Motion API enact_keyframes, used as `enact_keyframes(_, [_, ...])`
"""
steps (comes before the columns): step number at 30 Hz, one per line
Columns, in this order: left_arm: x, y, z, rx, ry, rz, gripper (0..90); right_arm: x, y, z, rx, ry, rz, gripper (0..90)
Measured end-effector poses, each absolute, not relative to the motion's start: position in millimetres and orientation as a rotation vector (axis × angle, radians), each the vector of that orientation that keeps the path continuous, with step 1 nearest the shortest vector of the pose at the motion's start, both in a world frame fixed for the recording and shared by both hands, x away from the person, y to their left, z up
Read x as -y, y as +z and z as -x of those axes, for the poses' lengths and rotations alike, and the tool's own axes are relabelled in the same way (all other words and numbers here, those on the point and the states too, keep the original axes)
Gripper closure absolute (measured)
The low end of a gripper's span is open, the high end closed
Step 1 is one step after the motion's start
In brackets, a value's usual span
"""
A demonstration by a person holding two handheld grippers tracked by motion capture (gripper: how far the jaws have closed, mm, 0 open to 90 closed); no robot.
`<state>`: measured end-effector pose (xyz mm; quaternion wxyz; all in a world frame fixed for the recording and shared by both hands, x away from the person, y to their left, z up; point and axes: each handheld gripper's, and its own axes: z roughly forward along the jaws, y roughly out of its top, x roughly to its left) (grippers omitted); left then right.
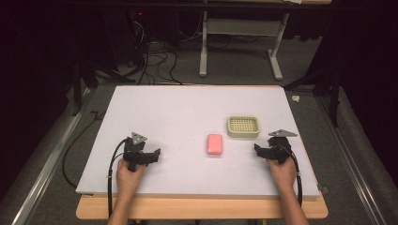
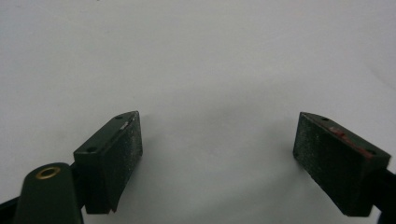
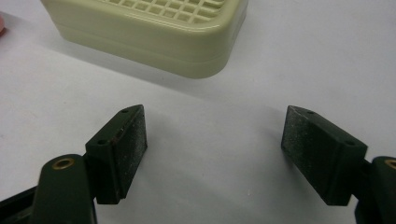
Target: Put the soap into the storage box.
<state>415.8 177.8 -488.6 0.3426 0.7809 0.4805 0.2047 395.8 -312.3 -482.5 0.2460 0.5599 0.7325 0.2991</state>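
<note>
Pink soap (image 1: 215, 144) between both hand-held grippers, nearer the right one (image 1: 257, 149).

Pink soap (image 1: 215, 144), cream grid-topped dish (image 1: 243, 126), seemingly pale lilac mat (image 1: 187, 112).

No writing, label, brand or number can be read anywhere here: the pink soap (image 1: 215, 144) is plain, and so is the cream soap dish (image 1: 243, 126) just beside it.

A lab: dark curtains, floor cables (image 1: 155, 58), white-topped bench (image 1: 187, 112)
</note>
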Motion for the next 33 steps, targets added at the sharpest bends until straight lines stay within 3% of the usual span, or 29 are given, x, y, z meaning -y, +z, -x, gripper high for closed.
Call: enact_keyframes(33, [-177.7,-488.6,-415.8,-1.249,0.533,-2.03,16.2,302.1,-471.3,-382.3,-2.017,0.897,-1.465,17.2])
